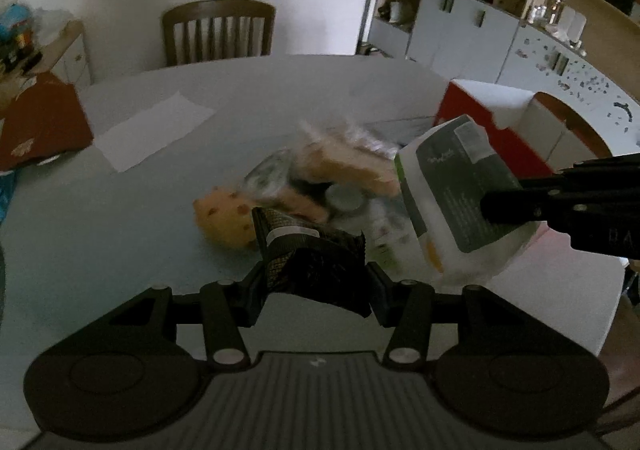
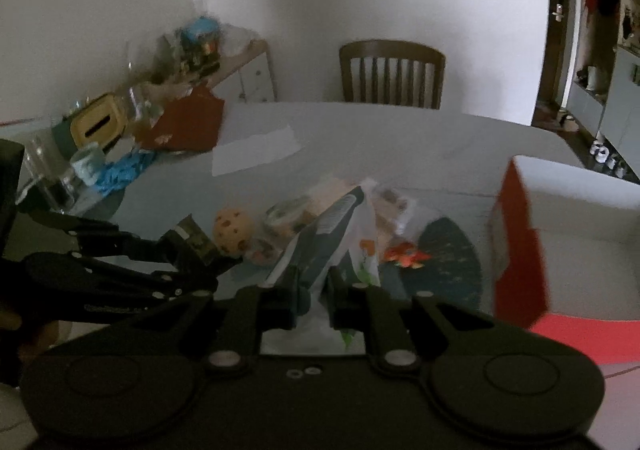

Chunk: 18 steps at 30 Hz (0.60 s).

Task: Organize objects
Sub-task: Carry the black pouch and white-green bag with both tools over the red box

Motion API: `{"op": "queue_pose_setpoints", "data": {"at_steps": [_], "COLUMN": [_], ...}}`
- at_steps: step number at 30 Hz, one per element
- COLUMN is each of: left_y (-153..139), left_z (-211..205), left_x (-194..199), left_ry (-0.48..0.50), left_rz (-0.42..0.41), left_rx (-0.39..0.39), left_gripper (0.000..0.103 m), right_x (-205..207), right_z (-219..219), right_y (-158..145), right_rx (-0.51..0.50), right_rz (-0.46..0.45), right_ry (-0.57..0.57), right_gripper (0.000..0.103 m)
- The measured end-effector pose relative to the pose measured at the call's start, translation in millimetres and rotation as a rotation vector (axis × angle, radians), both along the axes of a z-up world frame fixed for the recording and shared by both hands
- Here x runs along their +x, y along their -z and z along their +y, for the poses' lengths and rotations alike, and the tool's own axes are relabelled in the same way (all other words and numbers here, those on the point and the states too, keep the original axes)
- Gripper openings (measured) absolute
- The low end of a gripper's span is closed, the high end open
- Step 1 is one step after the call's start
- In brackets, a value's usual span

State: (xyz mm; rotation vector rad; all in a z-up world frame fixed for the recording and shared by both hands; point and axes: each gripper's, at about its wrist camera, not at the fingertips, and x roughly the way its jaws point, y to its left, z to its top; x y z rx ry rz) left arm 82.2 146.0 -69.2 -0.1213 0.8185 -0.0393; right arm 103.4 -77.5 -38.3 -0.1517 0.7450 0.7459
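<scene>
1. The left gripper [image 1: 316, 282] is clamping a dark packet [image 1: 308, 262], lifted off the table [image 1: 120, 230].
2. The right gripper [image 2: 312, 306] is pinching a white and grey pouch [image 2: 332, 234], raised at 12 o'clock from its fingers.
3. A yellow spotted ball [image 1: 224, 217] is lying beside a blurred pile of wrapped snacks [image 1: 344, 165].
4. At 2 o'clock, a red and white box [image 1: 500, 113] is standing open.
5. A wooden chair [image 1: 218, 31] is sitting at 12 o'clock.

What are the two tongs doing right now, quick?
Left tongs: closed on a dark snack packet.
Right tongs: closed on a white and grey bag.
</scene>
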Motion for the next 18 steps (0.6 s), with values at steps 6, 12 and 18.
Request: {"op": "queue_pose_setpoints", "data": {"at_steps": [6,12,18], "left_y": [-21,-40,-53], "left_z": [-41,-84,-134], "left_x": [22,56,96], "left_ry": [0.050,0.092,0.162], "left_rz": [-0.026,-0.057,-0.074], "left_rx": [0.000,-0.014,-0.015], "left_gripper": [0.051,0.051,0.051], "right_x": [19,45,73], "right_z": [-44,-88,-128], "right_y": [-16,-28,-30], "right_rx": [0.025,0.038,0.029], "right_rz": [-0.016,-0.058,-0.084], "right_ry": [0.029,0.088,0.146], "right_gripper": [0.012,0.013,0.013]}}
